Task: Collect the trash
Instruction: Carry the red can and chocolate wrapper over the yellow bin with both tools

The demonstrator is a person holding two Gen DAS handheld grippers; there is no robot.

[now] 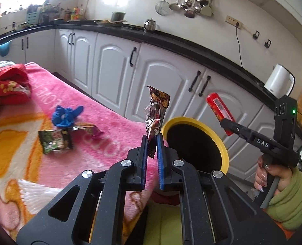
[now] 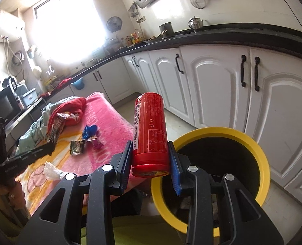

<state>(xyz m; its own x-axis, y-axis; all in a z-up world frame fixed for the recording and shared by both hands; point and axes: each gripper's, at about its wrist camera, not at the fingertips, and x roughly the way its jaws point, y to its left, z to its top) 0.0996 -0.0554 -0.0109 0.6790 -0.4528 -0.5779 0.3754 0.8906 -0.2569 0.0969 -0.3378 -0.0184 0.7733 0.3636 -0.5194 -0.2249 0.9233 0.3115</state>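
Left gripper (image 1: pixel 152 143) jaws clenched on a brown snack wrapper (image 1: pixel 156 110), held upright just beside the yellow-rimmed bin (image 1: pixel 225 153); right gripper (image 2: pixel 151 157) jaws clamp a red can (image 2: pixel 150 130) near its rim, probably staged for dropping. Green wrapper (image 1: pixel 56 141) remains on the pink blanket (image 1: pixel 102 122), farther from the bin.

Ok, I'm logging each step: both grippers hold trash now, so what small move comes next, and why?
Probably carry the right gripper a little further over the yellow-rimmed bin and open it. Its red can is clamped right beside the rim, not yet over the opening. The left gripper, shut on a brown wrapper, could follow.
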